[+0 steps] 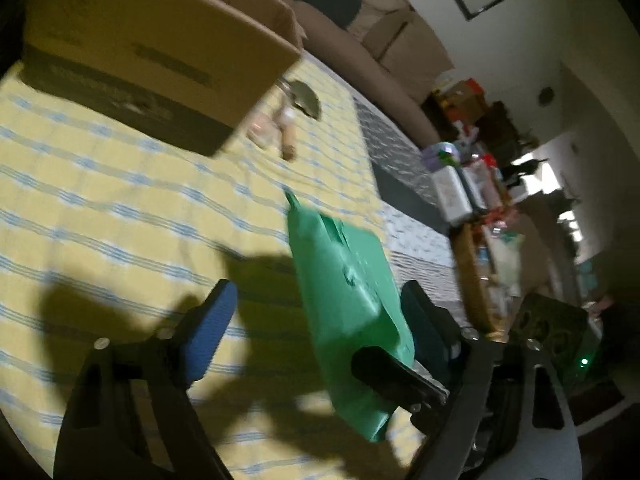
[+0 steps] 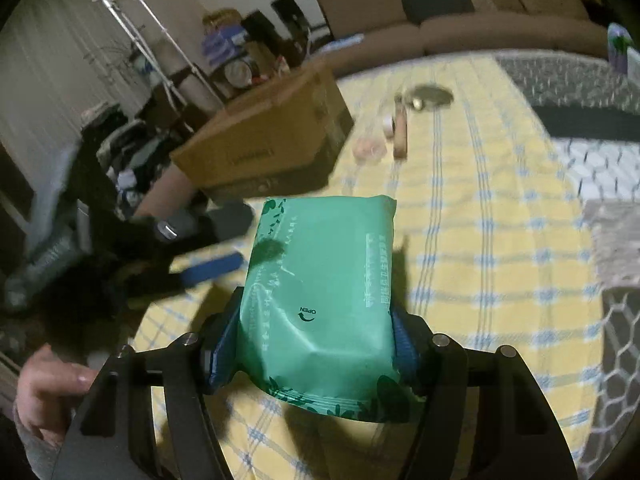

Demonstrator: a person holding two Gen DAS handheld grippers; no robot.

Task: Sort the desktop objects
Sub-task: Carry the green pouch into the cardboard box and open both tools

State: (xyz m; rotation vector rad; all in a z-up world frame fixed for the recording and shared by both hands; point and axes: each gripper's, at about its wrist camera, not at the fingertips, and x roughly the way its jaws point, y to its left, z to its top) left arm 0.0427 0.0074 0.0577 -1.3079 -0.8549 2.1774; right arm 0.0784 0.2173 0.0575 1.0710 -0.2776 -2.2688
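1 green tissue pack (image 2: 320,300) is clamped between the 2 blue pads (image 2: 222,354) of the right gripper (image 2: 314,354). The pack projects forward from the jaws toward 12 o'clock, raised above the table (image 2: 480,240), and casts a shadow on the cloth below. An "OPEN" arrow mark is printed on its upper face.

In the left wrist view, the same pack (image 1: 346,300) appears at 1 o'clock from the left gripper (image 1: 316,320). The left gripper is released: its 2 fingers stand wide apart with nothing between the pads. The left blue pad (image 1: 210,328) is clear of the pack; the right finger lies just beside the pack, and contact cannot be determined. The left gripper (image 2: 212,268) is also visible at 9 o'clock in the right wrist view.

The table carries 1 yellow checked cloth (image 1: 120,208) with blue stripes. 1 cardboard box (image 1: 152,52) stands on it at 11 o'clock in the left view; the same box (image 2: 272,140) is seen at 11 o'clock in the right view.

Beyond the pack, at 12 o'clock in the right view, 1 cluster of small items lies near the box: 1 round flat dish (image 2: 430,98), 1 tan cylindrical piece (image 2: 400,132), and 1 pale pinkish object (image 2: 370,146). Blur prevents further identification.

1 hand (image 2: 44,396) grips the rig at 8 o'clock.
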